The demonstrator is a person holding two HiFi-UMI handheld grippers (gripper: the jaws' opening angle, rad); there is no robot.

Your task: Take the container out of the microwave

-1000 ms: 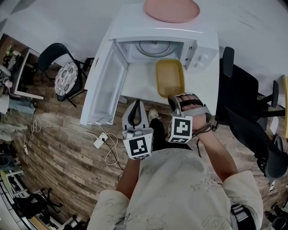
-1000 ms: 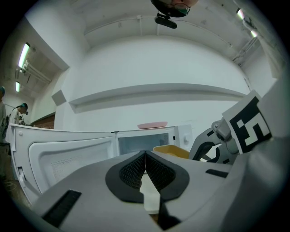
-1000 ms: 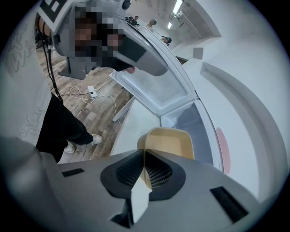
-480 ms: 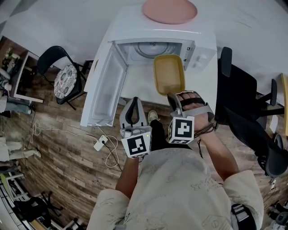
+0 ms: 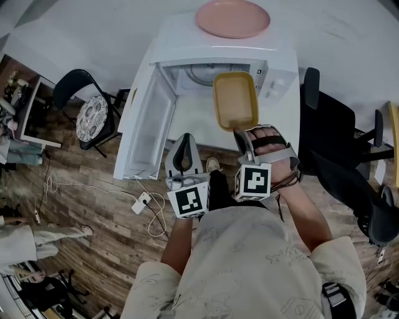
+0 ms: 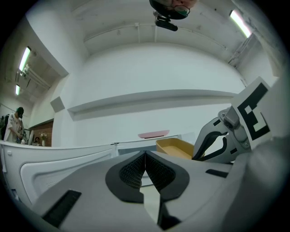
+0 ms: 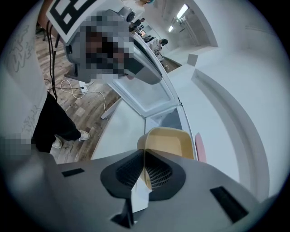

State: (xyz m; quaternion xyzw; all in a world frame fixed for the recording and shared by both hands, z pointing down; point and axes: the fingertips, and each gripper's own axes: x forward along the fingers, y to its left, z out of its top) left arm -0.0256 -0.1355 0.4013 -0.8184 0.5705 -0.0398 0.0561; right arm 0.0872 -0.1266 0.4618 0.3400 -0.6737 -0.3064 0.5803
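One yellow container (image 5: 235,99) is hanging above the desk (image 5: 187,115), just in front of the one white microwave (image 5: 283,68), whose door (image 5: 146,131) is standing open. The container is showing nothing inside. Of the two hand-held grippers, the right hand-held gripper (image 5: 241,133) is pinching the container's near rim. The left hand-held gripper (image 5: 182,141) is hovering beside it, jaws pressed together on nothing. One pink plate (image 5: 232,18) is lying on the microwave's top.

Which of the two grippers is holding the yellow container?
The right gripper: its jaws are shut on the near rim of the container. The left gripper is shut too, but empty.
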